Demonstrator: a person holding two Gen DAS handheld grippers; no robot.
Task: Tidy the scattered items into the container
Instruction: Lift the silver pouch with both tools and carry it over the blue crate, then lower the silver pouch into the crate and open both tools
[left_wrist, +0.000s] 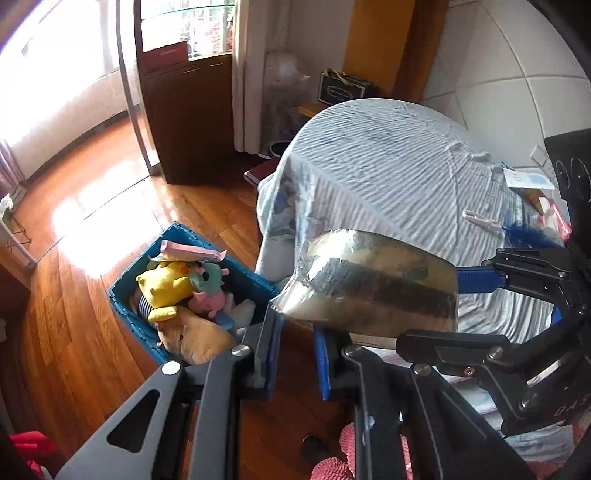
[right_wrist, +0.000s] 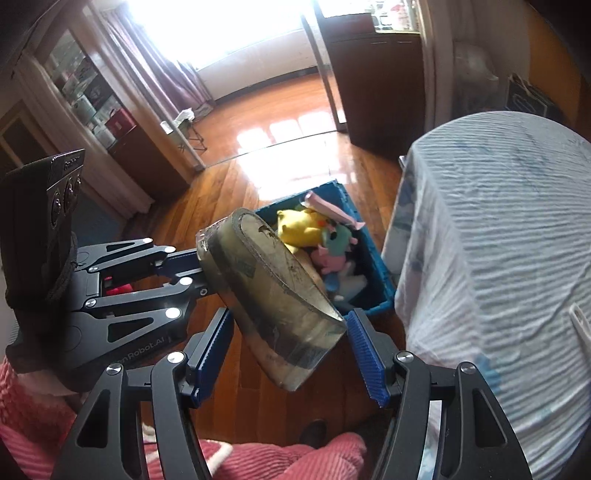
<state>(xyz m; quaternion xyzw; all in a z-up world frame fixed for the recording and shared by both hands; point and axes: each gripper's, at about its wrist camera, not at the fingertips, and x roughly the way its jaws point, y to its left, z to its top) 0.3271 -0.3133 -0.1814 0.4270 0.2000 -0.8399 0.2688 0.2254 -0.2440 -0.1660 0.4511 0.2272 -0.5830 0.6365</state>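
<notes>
Film-wrapped bundle (right_wrist: 273, 295), airborne, long axis slanting toward the toy-filled blue crate (right_wrist: 369, 310) on the floor beyond; right hand-held gripper (right_wrist: 288, 350) clasps it across, while the left hand-held gripper's (left_wrist: 297, 354) hold at its near corner is indeterminate.

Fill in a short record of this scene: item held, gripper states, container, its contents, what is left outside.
item held: plastic-wrapped pack, in the air above the wooden floor
right gripper: fingers bracket the pack on both sides, touching it
left gripper: fingers at the pack's crimped end; grip cannot be told
container: blue crate on the floor beside the striped sheet
contents: yellow plush and other soft toys
left outside: white clip on the sheet
</notes>
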